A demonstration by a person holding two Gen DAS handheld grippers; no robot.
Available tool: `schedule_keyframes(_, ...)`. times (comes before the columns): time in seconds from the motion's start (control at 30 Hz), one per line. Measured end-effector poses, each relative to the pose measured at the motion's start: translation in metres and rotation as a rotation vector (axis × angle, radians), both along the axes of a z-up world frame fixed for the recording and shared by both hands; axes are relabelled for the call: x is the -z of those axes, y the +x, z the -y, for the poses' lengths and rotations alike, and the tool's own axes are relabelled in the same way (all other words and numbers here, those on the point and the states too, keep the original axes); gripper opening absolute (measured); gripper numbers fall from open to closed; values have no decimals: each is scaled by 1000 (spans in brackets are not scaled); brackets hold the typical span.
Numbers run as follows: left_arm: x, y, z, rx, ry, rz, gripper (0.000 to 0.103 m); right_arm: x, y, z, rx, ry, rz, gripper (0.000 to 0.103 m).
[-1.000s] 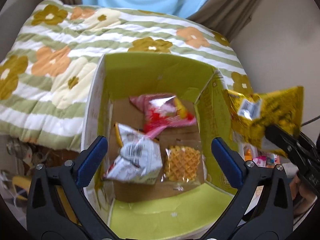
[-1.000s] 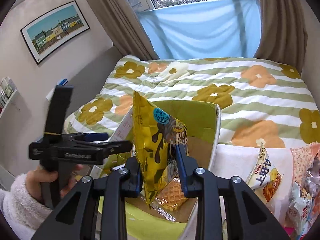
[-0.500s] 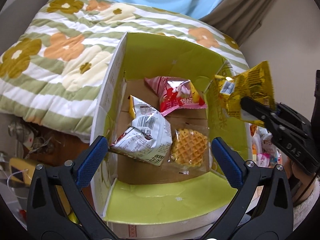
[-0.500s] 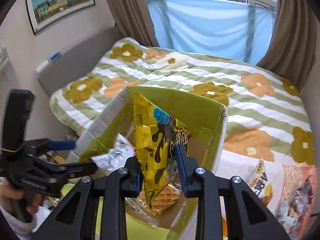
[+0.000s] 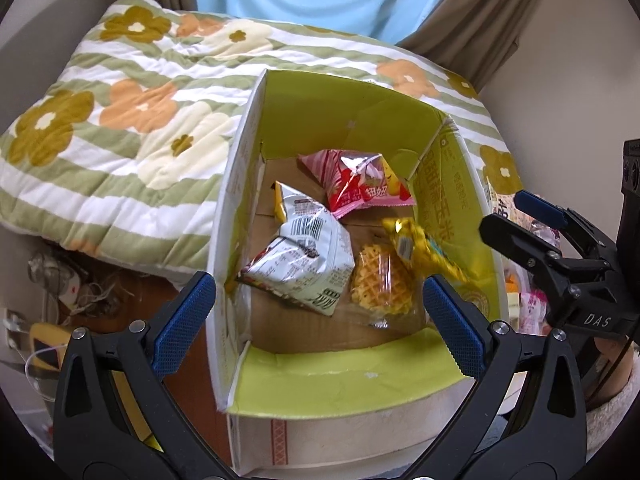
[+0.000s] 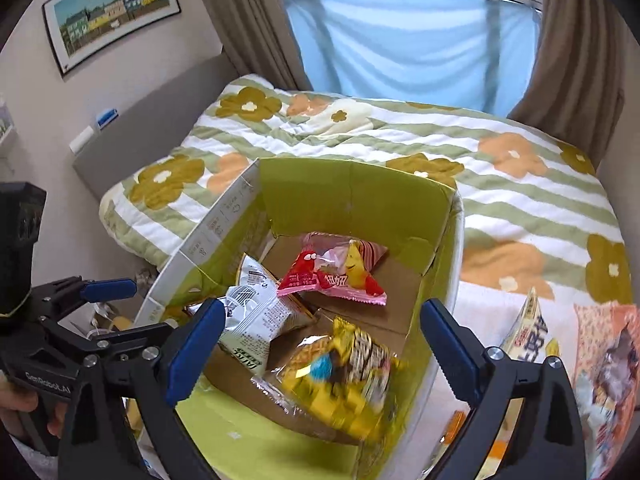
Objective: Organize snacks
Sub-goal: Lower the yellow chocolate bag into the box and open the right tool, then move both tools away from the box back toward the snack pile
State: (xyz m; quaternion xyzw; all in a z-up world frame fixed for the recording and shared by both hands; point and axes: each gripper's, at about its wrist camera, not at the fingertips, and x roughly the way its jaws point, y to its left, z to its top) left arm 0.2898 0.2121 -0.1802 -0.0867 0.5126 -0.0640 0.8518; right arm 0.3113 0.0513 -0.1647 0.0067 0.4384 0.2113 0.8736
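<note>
Right gripper (image 6: 320, 336): your fingers spread wide, nothing between them.
Yellow bag (image 6: 352, 376): blurred, seemingly lying in the box (image 6: 360, 200) just beyond your right fingertips, over the waffle (image 5: 380, 280).
Left gripper (image 5: 320, 304): fingers apart, empty.

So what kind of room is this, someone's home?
Most likely a home bedroom: a bed with a flowered quilt, curtains at a window, and a framed picture on the wall.
</note>
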Motion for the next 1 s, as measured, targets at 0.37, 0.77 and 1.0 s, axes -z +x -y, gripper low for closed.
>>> schedule_keyframes(0.37,-20,-35,-6,42,-25,63,103,-29,-43,10,80,15,49,97)
schedule_keyframes(0.77,-37,-59,39,175,-75,117,103,-53,-95,44,241,91,39,97)
schedule_keyframes(1.0,-45,-65,93,236,-63,136,103,-67,-118,92,339,-46,68,97)
